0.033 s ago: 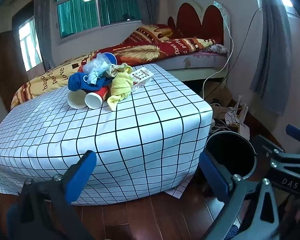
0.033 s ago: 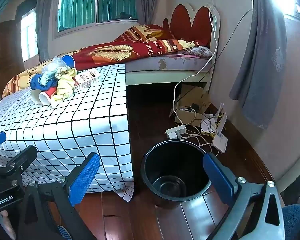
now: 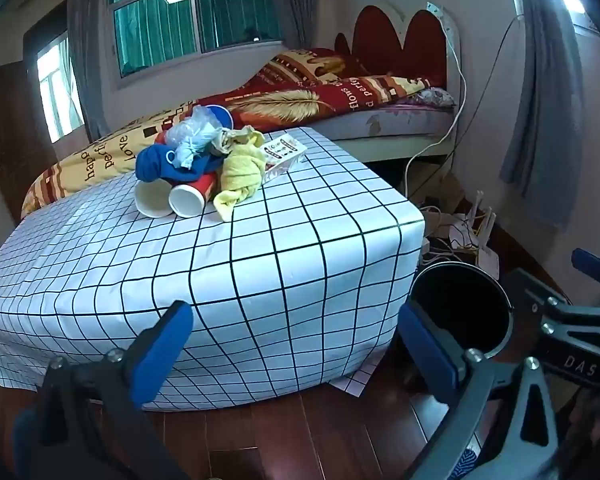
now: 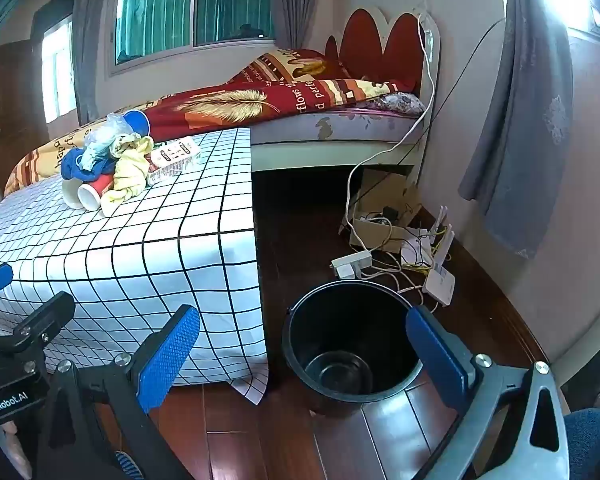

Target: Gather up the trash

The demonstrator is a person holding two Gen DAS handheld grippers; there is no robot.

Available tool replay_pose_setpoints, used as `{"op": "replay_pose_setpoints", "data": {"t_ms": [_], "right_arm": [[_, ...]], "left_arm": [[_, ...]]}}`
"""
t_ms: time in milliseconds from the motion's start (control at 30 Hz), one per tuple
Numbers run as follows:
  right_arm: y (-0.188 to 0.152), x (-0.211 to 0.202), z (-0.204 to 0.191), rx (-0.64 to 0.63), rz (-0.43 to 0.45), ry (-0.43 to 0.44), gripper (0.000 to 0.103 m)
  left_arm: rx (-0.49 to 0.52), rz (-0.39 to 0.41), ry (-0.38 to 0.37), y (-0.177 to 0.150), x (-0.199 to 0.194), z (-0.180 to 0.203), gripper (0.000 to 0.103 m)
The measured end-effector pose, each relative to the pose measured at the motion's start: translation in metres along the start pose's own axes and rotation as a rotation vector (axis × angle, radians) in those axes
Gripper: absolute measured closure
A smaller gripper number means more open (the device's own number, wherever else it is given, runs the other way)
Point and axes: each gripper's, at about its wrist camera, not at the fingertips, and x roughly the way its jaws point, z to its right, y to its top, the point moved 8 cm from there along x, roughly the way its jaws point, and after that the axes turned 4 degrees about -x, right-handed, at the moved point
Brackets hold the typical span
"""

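Nothing has moved; black bucket (image 4: 352,344) on the floor holds no trash

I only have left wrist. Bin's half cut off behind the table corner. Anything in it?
Observer: From the right wrist view, the black bucket looks empty; its bare bottom shows.
Operator: What's on the floor past it? I see a tangle.
Observer: A white power strip lies just beyond the bucket's rim, with cables running to a white router by the wall.
Operator: Right gripper's pads, open?
Observer: Yes, the right gripper is wide open with nothing between its pads, and the bucket sits in the gap ahead of it.
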Motion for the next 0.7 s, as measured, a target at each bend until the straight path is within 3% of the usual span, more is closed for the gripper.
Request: {"op": "replay_pose_setpoints", "data": {"t_ms": [700], "right_arm": [[-0.0006, 0.0007, -0.0003, -0.004, 0.001, -0.003, 0.0]], "left_arm": [[0.014, 0.005, 0.012, -0.0019, -0.0022, 0.0044, 0.0]]}}
